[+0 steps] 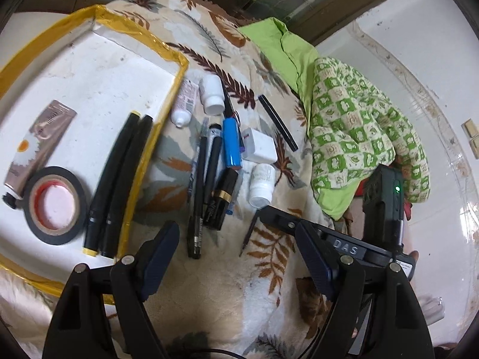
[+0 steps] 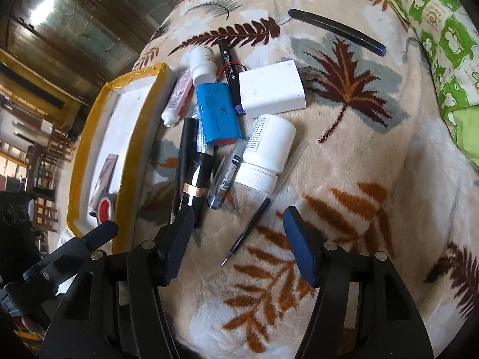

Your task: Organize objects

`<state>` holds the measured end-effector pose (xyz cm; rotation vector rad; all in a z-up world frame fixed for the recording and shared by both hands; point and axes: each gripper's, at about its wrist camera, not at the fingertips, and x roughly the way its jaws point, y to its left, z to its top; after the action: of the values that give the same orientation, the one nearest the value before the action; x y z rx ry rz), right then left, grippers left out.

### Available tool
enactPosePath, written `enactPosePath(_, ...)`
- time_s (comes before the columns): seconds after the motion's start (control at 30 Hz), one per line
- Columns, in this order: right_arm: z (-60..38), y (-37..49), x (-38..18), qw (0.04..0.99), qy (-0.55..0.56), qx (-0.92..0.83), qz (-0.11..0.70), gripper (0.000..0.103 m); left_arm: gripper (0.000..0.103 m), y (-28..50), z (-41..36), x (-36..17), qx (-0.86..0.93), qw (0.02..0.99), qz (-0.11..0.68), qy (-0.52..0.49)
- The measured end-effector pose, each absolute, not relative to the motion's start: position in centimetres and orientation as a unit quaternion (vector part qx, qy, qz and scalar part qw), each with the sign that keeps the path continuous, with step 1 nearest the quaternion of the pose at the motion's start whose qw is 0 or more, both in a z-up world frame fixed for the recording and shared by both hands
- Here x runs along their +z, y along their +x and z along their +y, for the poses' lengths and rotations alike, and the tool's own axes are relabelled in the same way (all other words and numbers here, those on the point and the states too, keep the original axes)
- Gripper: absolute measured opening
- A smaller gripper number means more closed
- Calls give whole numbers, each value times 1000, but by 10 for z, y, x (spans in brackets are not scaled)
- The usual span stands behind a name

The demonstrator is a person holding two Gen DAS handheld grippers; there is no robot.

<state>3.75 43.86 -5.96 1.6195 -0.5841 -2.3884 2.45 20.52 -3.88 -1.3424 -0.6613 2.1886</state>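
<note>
My left gripper point(image 1: 236, 239) is open over the leaf-patterned blanket, with nothing between its fingers. To its left, the yellow-rimmed white tray point(image 1: 179, 68) holds a black tape roll point(image 1: 54, 206), two black markers point(image 1: 119, 179) and a pinkish tube point(image 1: 42, 137). My right gripper point(image 2: 239, 218) is open too. A thin pen refill point(image 2: 248, 230) lies on the blanket under the gap, not gripped. Just beyond its fingertips lie a black-and-gold lipstick point(image 2: 197, 179), a white bottle point(image 2: 266, 152), a blue battery point(image 2: 217, 113) and a white charger point(image 2: 272, 89).
More pens, a small white tube point(image 1: 184, 104) and a second white bottle point(image 1: 212, 94) lie beside the tray. One black pen point(image 2: 335, 30) lies apart, farther back. A green patterned cloth point(image 1: 359, 125) is heaped at the right. The other gripper's black body point(image 1: 380, 203) stands close by on the right.
</note>
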Motion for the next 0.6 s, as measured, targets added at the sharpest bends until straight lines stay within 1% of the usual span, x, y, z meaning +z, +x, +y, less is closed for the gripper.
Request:
enactPosePath(0.17,442,49,-51,91,526,-827,-174,62,80,25,192,-35,817,221,-249,-471)
enactPosePath(0.3,448,48,-51,83,515,-835,-173,61,79,20,183,-40,816,205,-263,-472)
enactPosePath(0.37,451,43,-51,83,512,-836,-178,58,79,18,183,-42,815,205,-263,-474)
enactPosePath(0.47,453,33,-53,75,510,-838,-178,56,79,19,187,-38,822,209,-249,-467)
enactPosePath(0.5,453,30,-54,71,510,-838,-179,54,78,20,189,-36,826,210,-243,-464)
enactPosePath(0.53,455,26,-57,71,512,-836,-187,50,78,21,191,-34,829,211,-236,-461)
enactPosePath(0.6,457,20,-61,73,512,-831,-205,47,78,22,196,-31,833,214,-222,-459)
